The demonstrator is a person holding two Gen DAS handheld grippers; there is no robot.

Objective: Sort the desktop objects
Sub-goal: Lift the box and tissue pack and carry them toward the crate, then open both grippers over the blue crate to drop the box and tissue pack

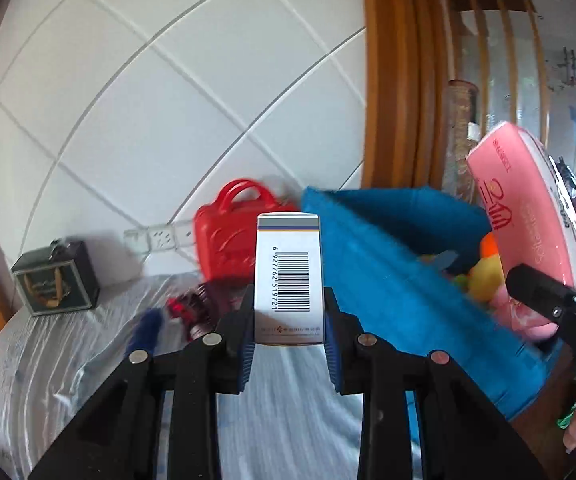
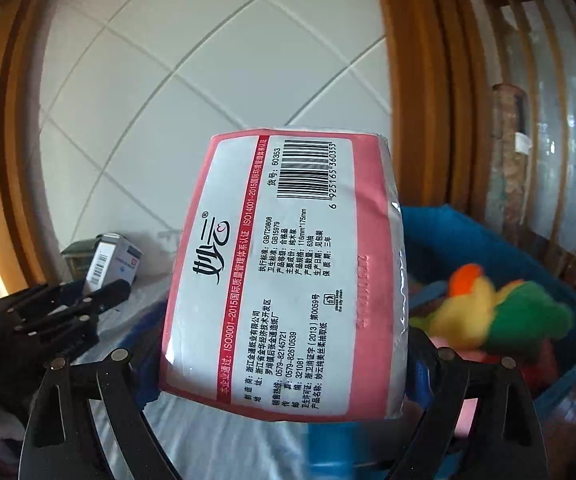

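Observation:
My left gripper (image 1: 289, 320) is shut on a small white box with a barcode (image 1: 288, 276) and holds it upright above the table, left of the blue bin (image 1: 384, 280). My right gripper (image 2: 279, 364) is shut on a pink tissue pack (image 2: 288, 272) and holds it up at the bin's near left edge. The tissue pack also shows in the left wrist view (image 1: 528, 208), over the bin. In the right wrist view the left gripper (image 2: 63, 308) with the white box (image 2: 113, 260) is at the left. The bin (image 2: 488, 248) holds a yellow and green plush toy (image 2: 500, 312).
A red toy case (image 1: 231, 232) stands against the tiled wall behind the white box. A dark gift box (image 1: 55, 280) sits at the far left of the table. A small red and black toy (image 1: 191, 308) and a blue object (image 1: 145, 332) lie on the grey cloth (image 1: 67, 360).

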